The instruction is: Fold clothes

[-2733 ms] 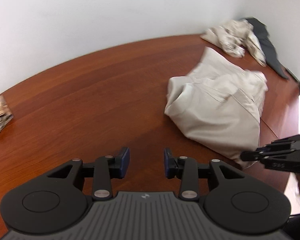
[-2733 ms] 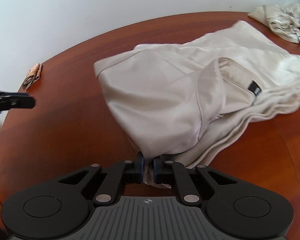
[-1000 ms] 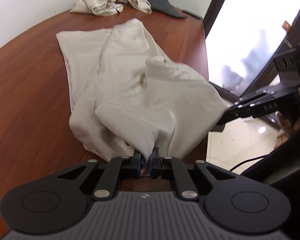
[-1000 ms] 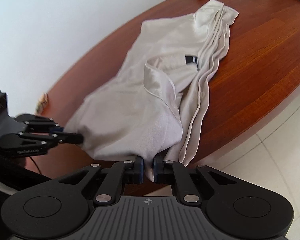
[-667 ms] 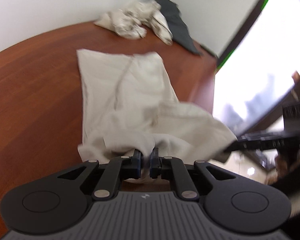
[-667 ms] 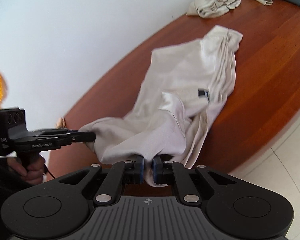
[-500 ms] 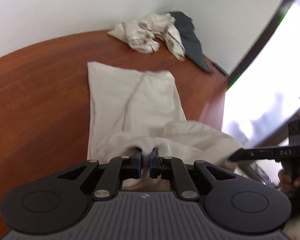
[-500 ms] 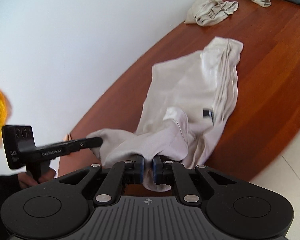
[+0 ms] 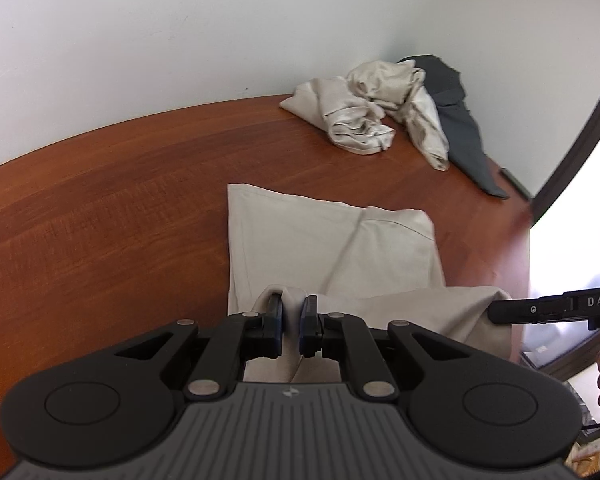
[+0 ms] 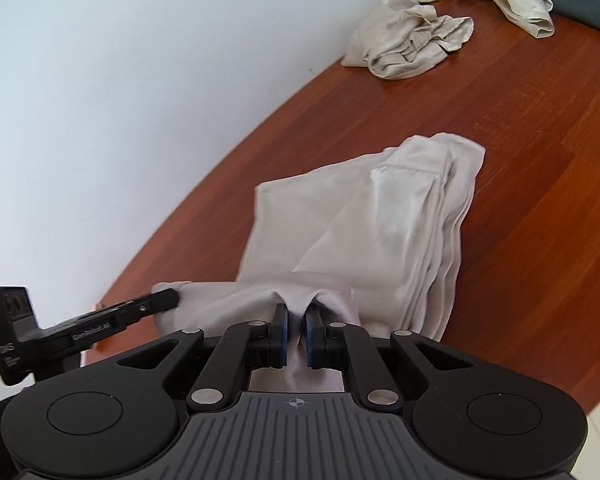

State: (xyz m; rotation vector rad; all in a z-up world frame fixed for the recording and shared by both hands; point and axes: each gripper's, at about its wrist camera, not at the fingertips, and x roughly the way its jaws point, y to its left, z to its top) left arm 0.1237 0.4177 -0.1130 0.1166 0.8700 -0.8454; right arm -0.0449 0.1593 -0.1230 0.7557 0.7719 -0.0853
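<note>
Trousers of pale beige cloth lie along the brown wooden table, the far end spread flat and square on the wood, the near end lifted off it. Left gripper is closed on a bunch of this cloth at one near corner, and right gripper is closed on the other near corner, so the near edge hangs stretched between the two tools. In the right wrist view several layers show along the right side of the garment, so I judge it is already doubled lengthwise, leg upon leg. What seems left for this piece is to carry the held end over toward the far end and lay it down, and then perhaps one fold more; the pictures do not settle how many. Farther out, near the white wall, crumpled beige clothes and a dark grey garment lie in a heap, not folded, so more work waits there.
</note>
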